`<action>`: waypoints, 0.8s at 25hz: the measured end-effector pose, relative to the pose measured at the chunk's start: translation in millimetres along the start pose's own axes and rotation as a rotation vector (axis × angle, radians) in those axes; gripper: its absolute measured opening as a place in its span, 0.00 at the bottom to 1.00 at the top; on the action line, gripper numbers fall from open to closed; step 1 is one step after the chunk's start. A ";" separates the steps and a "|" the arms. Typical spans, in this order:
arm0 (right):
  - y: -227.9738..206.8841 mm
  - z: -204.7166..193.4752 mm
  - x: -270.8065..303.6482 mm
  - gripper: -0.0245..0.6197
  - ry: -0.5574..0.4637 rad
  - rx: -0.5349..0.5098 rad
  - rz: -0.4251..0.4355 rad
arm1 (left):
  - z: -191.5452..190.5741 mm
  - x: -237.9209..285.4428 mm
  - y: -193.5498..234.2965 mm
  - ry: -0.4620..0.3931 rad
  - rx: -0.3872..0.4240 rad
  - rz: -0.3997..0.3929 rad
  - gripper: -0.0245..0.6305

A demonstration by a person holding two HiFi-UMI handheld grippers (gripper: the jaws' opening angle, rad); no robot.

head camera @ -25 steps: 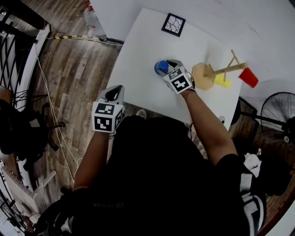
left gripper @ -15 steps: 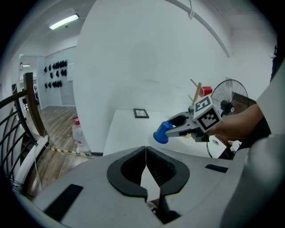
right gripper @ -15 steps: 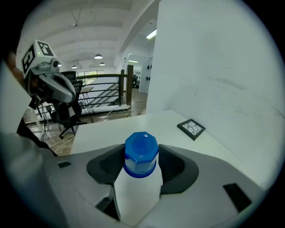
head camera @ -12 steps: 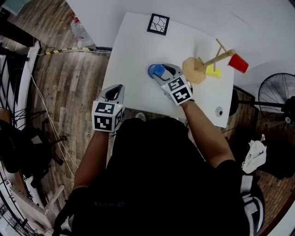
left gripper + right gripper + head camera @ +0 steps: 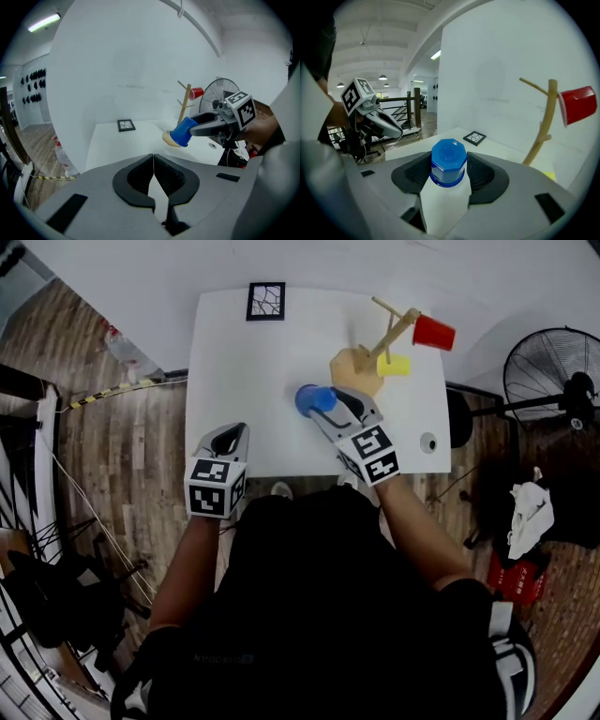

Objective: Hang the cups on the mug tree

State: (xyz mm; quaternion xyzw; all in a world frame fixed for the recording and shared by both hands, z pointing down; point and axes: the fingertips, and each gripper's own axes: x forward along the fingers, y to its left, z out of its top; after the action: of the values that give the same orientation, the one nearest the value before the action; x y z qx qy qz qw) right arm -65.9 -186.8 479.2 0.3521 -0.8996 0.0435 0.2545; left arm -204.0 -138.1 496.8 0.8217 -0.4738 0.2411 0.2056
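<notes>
My right gripper (image 5: 323, 407) is shut on a blue cup (image 5: 314, 399), held above the white table (image 5: 234, 371) just left of the mug tree's round base (image 5: 349, 367). In the right gripper view the blue cup (image 5: 448, 162) sits between the jaws, bottom toward the camera. The wooden mug tree (image 5: 386, 334) carries a red cup (image 5: 432, 332) and a yellow cup (image 5: 394, 365) on its pegs. The red cup (image 5: 578, 105) and tree stem (image 5: 546, 123) stand to the right ahead. My left gripper (image 5: 225, 439) is shut and empty at the table's near edge; its own view shows the blue cup (image 5: 183, 132).
A framed black-and-white pattern card (image 5: 266, 301) lies at the table's far left. A standing fan (image 5: 553, 371) is to the right of the table, a plastic bottle (image 5: 122, 348) on the wood floor to the left. A small round fitting (image 5: 428, 442) sits near the table's right front corner.
The head view has swung, so the table now sits higher and more centred. My right gripper with the blue cup stays just left of the tree's base. The left gripper barely moved.
</notes>
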 end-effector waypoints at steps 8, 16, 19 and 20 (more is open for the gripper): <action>-22.8 -14.8 -54.8 0.40 -0.028 0.043 -0.130 | 20.1 21.2 -41.3 0.005 0.093 -0.098 0.06; -40.0 -25.7 -97.4 0.40 -0.053 0.090 -0.227 | 32.9 33.8 -76.9 0.004 0.154 -0.168 0.06; -51.0 -22.2 -112.9 0.40 -0.073 0.078 -0.281 | 34.2 36.9 -88.3 0.002 0.165 -0.187 0.06; -55.6 -19.3 -117.6 0.40 -0.081 0.066 -0.302 | 34.0 37.8 -91.9 0.002 0.167 -0.193 0.06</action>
State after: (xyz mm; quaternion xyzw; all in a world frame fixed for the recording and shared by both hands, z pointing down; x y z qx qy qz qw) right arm 52.0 -151.5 432.9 0.4928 -0.8441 0.0200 0.2101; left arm -100.0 -140.1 482.0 0.8774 -0.3706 0.2599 0.1591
